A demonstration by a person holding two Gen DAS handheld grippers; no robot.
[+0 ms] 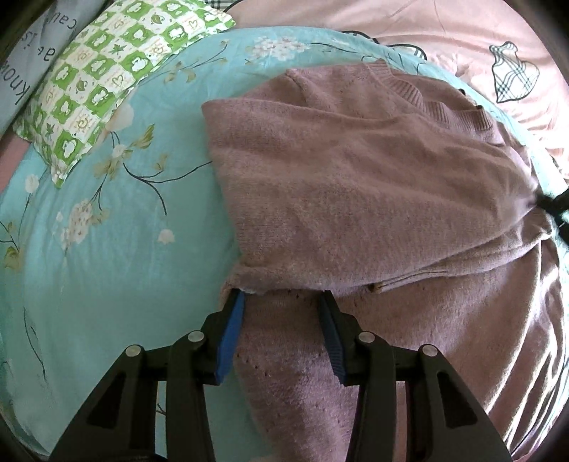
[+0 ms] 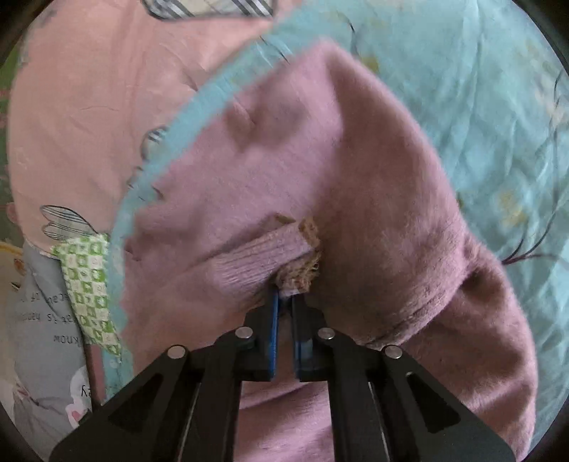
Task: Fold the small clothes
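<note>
From the left wrist view, the mauve sweater point(image 1: 355, 184) lies partly folded on the bed's turquoise floral sheet point(image 1: 106, 266), its ribbed neckline toward the pink blanket point(image 1: 444, 32). The left gripper point(image 1: 282, 300) has its 2 blue-padded fingers point(image 1: 233, 323) spread apart, straddling a strip of the knit at the folded edge without pinching it. A green checked pillow point(image 1: 106, 78) sits at the upper left. From the right wrist view, slightly blurred, the right gripper point(image 2: 284, 298) has its fingers closed on the sweater's point(image 2: 320, 160) ribbed cuff point(image 2: 263, 259), with the knit bunched around it over the sheet point(image 2: 498, 106).
</note>
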